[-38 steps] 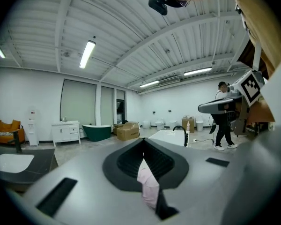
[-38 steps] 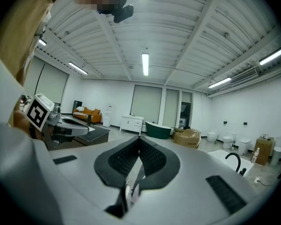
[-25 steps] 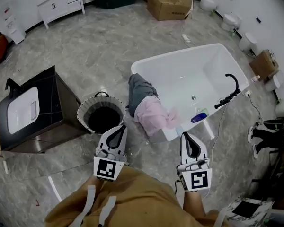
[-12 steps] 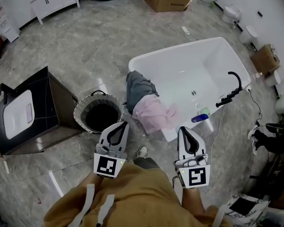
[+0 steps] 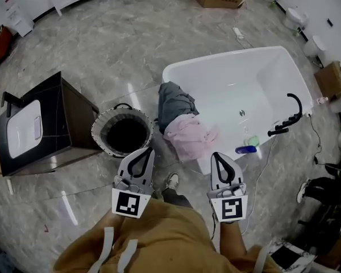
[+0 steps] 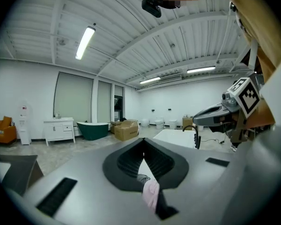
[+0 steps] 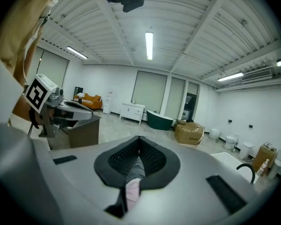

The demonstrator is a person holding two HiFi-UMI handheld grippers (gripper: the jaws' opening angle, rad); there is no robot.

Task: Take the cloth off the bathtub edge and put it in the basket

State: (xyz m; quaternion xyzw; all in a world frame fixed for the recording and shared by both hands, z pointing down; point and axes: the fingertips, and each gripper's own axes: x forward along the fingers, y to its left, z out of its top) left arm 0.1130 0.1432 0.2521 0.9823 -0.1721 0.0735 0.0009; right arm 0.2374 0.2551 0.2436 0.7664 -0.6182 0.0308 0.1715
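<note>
1. The pink cloth hangs over the left edge of the bathtub, at the centre of the frame.
2. A grey cloth is draped over the same edge just above the pink one, touching it.
3. The basket stands on the floor left of the tub, near the cloths but apart from them.
4. The left hand-held gripper is low in the frame, just below the basket, with its jaws together on nothing.
5. The right hand-held gripper is below the pink cloth and clear of it, its jaws likewise closed and empty.
6. A black faucet stands on the tub's right rim.
7. A dark cabinet stands left of the basket.
</note>
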